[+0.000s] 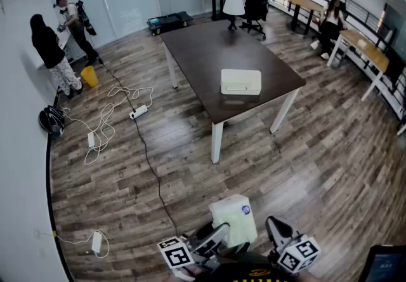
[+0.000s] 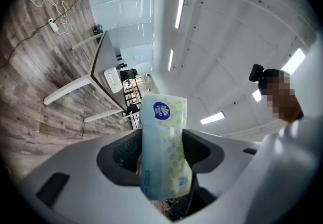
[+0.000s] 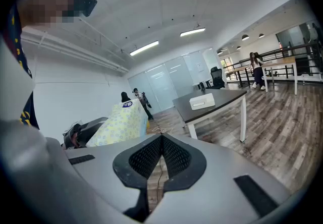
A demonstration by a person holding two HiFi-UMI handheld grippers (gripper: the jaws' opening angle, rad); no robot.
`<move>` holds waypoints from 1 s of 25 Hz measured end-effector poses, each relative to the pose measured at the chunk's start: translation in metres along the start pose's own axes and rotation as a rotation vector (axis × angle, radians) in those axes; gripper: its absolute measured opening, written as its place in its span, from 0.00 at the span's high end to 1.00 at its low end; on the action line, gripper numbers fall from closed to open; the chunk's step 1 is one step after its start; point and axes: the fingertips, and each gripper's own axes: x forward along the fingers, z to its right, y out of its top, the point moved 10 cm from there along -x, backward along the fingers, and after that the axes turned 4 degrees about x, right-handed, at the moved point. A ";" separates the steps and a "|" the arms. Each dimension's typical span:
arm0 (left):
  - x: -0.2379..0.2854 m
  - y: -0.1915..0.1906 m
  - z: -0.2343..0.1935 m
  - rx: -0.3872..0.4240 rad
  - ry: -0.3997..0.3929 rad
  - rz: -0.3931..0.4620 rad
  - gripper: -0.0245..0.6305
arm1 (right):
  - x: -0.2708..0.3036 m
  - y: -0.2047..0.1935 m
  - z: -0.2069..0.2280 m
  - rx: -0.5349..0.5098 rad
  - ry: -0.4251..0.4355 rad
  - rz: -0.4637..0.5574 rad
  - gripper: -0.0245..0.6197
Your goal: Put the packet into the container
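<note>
The left claw (image 1: 212, 239) pinches a pale packet (image 1: 233, 220) with a small yellow print and a round blue badge. In the left gripper view the pads press on the packet's two flat sides and it stands up between them, its badge end clear of the jaws. The holder stands on the wooden floor (image 1: 304, 166), well apart from the dark bench (image 1: 209, 52), with a black cable (image 1: 147, 154) trailing across the boards to the left of the way there. The white container (image 1: 241, 81) rests near the bench's nearest edge, towards its right corner. From here it looks closed, though its lid cannot be made out for certain. To the right, the right claw (image 1: 279, 233) is pressed together and carries nothing, its ribbed pads meeting in the right gripper view. The task appears to be at the carrying stage, with the packet gripped but not yet brought to the container. The next move likely calls for walking up to the bench's near edge. There the free right claw could open or steady the container while the left lowers the packet inside.
</note>
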 end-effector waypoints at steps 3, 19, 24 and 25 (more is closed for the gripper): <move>-0.004 -0.018 0.025 0.045 0.026 -0.014 0.60 | -0.025 0.000 -0.004 -0.024 0.039 0.014 0.95; 0.014 -0.115 0.092 0.219 0.161 -0.092 0.60 | -0.128 -0.032 0.030 0.113 0.088 0.098 0.95; 0.018 -0.087 0.100 0.603 0.323 -0.188 0.60 | -0.120 -0.030 0.028 0.121 0.094 0.111 0.95; 0.018 -0.080 0.101 0.664 0.331 -0.200 0.60 | -0.116 -0.029 0.026 0.118 0.095 0.107 0.95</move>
